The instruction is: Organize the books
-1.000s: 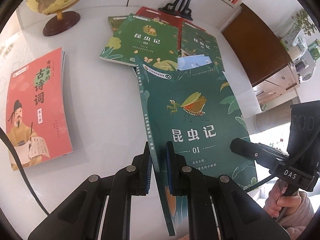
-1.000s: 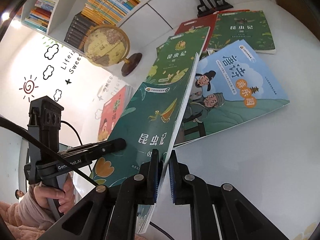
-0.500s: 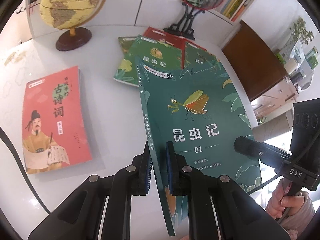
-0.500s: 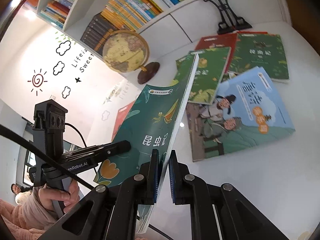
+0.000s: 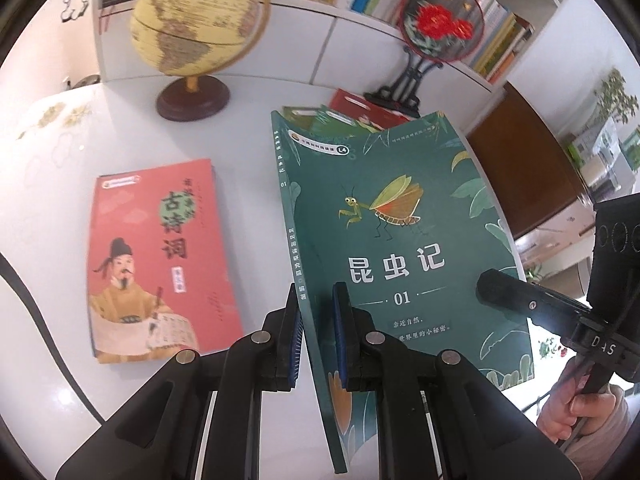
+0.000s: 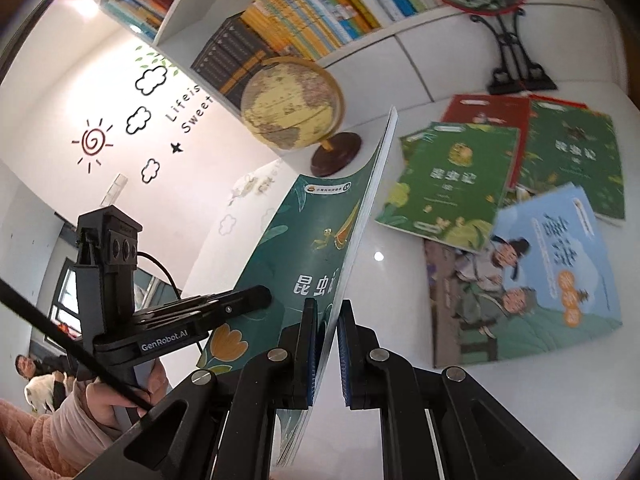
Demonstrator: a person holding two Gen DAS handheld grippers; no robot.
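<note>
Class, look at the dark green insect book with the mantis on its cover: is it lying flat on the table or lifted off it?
Lifted. The dark green book is tilted above the table, with both grippers clamped on its near edge.

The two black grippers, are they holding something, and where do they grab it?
Both hold the dark green insect book: the left gripper pinches its spine edge, the right gripper its open page edge.

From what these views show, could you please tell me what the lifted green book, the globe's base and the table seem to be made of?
Green book: paper with a soft matte cover; it bows between the two claws. Globe's base: dark turned wood or a lookalike, slightly glossy. Table: white and glossy, showing a light reflection; laminate or glass, I cannot tell.
</note>
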